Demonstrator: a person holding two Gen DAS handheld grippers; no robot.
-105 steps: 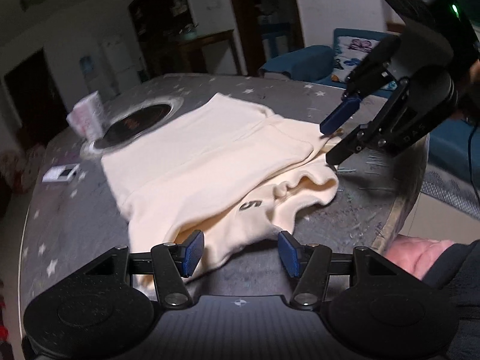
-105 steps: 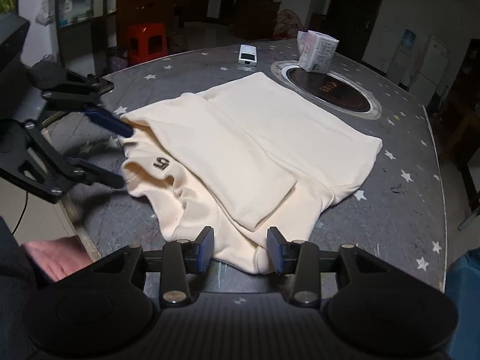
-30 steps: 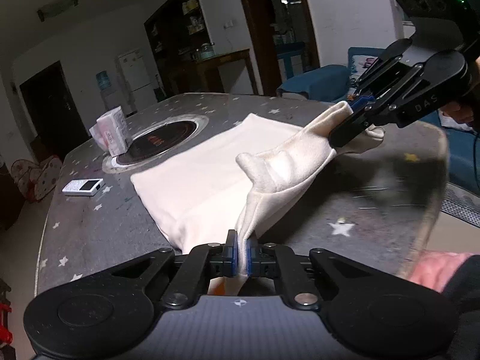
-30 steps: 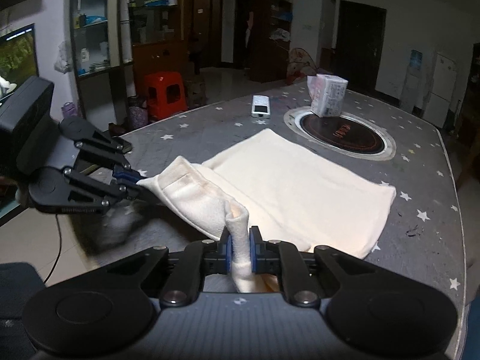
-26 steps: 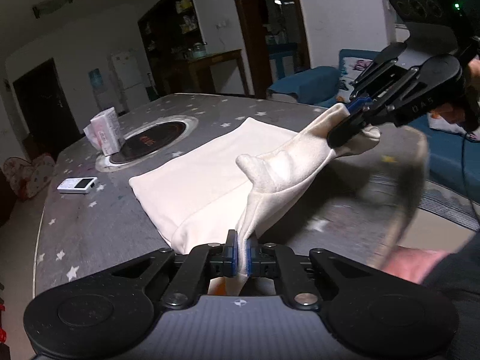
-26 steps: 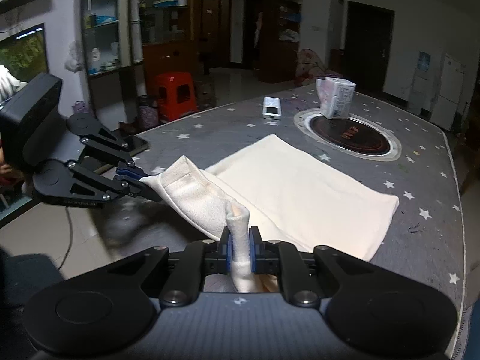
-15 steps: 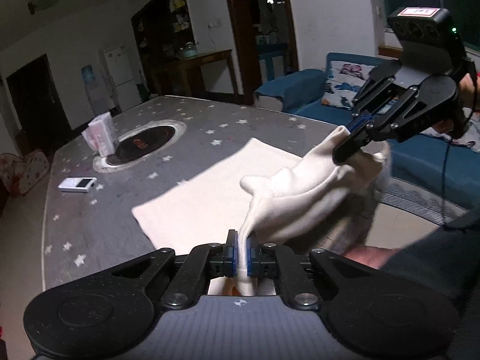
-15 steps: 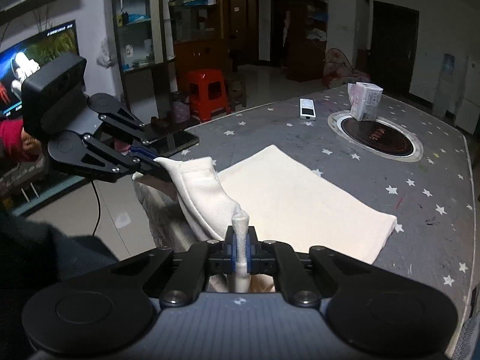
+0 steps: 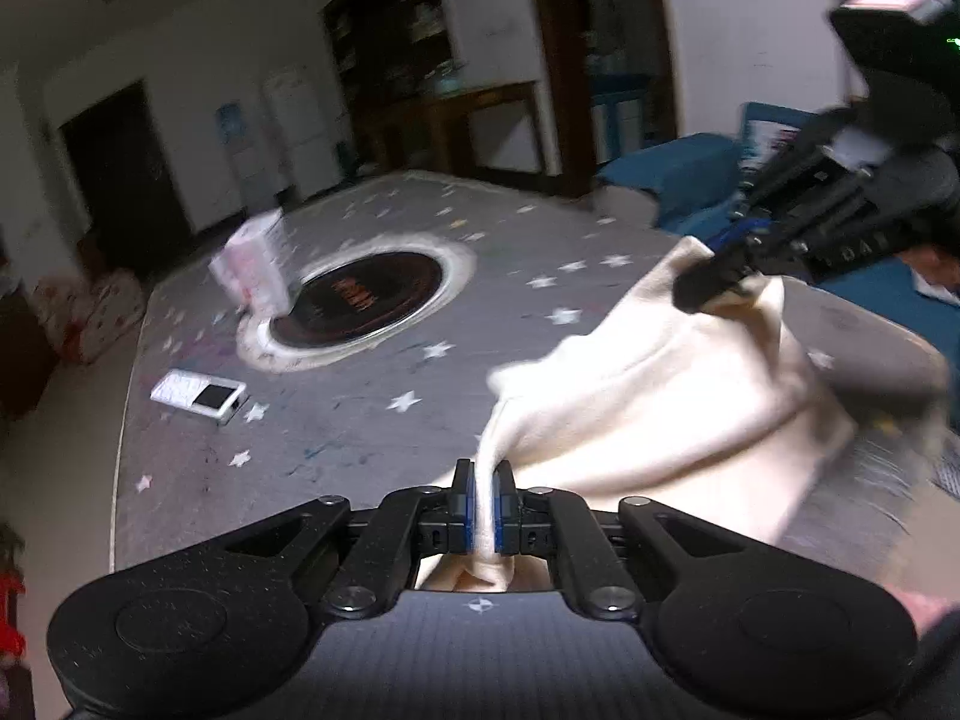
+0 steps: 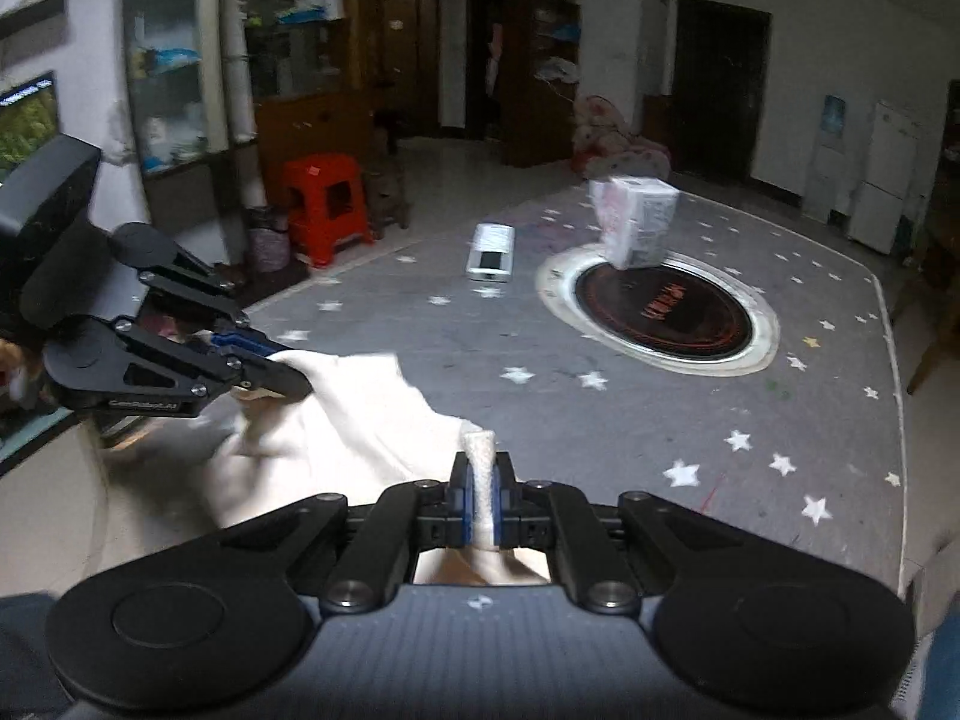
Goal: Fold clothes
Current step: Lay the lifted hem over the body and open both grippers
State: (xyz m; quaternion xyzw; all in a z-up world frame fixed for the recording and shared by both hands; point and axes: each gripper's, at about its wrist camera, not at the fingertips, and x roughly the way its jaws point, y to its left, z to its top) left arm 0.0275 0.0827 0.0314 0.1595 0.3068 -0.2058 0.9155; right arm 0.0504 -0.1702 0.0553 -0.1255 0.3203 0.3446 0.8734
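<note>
A cream garment (image 9: 648,396) hangs bunched between both grippers, lifted off the grey star-patterned table (image 9: 372,420). My left gripper (image 9: 483,507) is shut on one edge of the cloth, which pokes up between its blue pads. In the same view the right gripper (image 9: 702,285) pinches the far corner at the upper right. In the right wrist view my right gripper (image 10: 482,501) is shut on a rolled hem of the garment (image 10: 360,420), and the left gripper (image 10: 282,381) grips the cloth at the left, beyond the table edge.
A round black hotplate (image 10: 663,309) is set into the table, with a white tissue pack (image 10: 633,228) at its rim and a white remote (image 10: 492,252) nearby. A red stool (image 10: 327,204) and shelves stand behind; a blue sofa (image 9: 672,180) lies at the right.
Both grippers have pulled the garment up and back, off the table toward its near edge. The flat part that lay on the table is gone from there; the cloth now hangs bunched between them.
</note>
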